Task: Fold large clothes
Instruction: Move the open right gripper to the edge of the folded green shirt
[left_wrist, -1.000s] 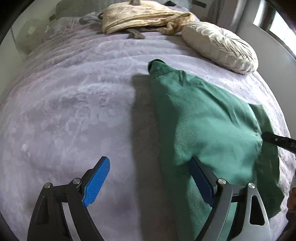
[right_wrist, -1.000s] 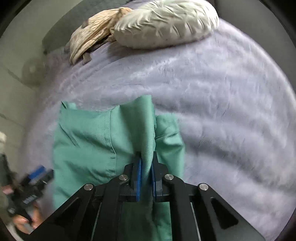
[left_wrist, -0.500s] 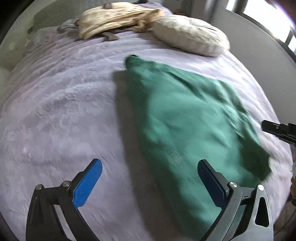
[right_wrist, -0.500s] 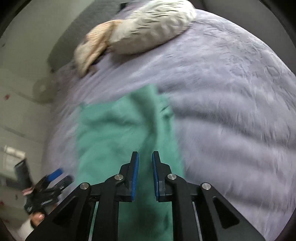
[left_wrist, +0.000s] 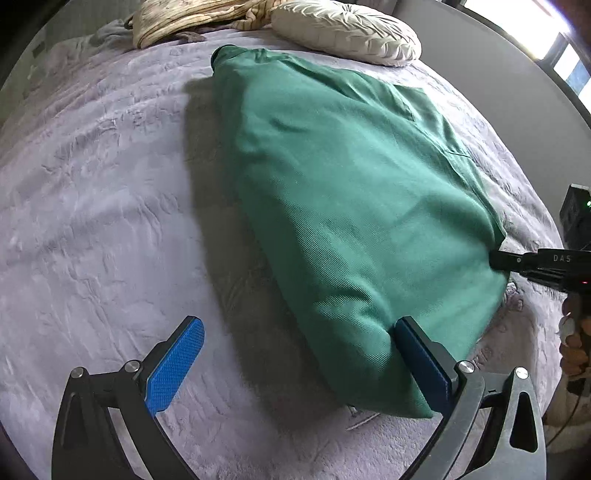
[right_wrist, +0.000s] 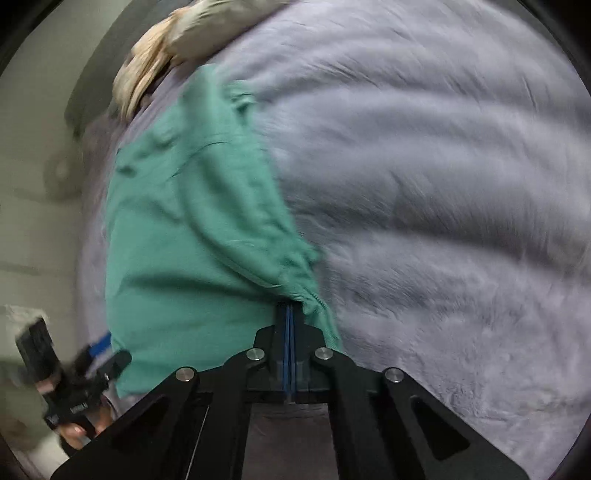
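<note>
Behind blur, right tool (right_wrist: 289, 314) seemingly pinches green garment (right_wrist: 177, 236).

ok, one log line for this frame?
green garment flat on bed | left gripper open at near edge | right gripper shut on garment's right edge | fold unfinished

The left wrist camera is looking forward between its own spread blue-padded left claw (left_wrist: 299, 363), sitting low and close over the lavender plush-covered bed (left_wrist: 96, 206) and facing toward the cream pleated round pillow (left_wrist: 347, 31) at the far end. The right wrist camera is riding behind the right claw (right_wrist: 289, 314), looking along the bed from the other side. Both views are sharing the green cotton garment (left_wrist: 351, 206) (right_wrist: 184, 229), the bed (right_wrist: 443, 184) and the pillow (right_wrist: 229, 22), and each is catching the other claw at its edge.
</note>
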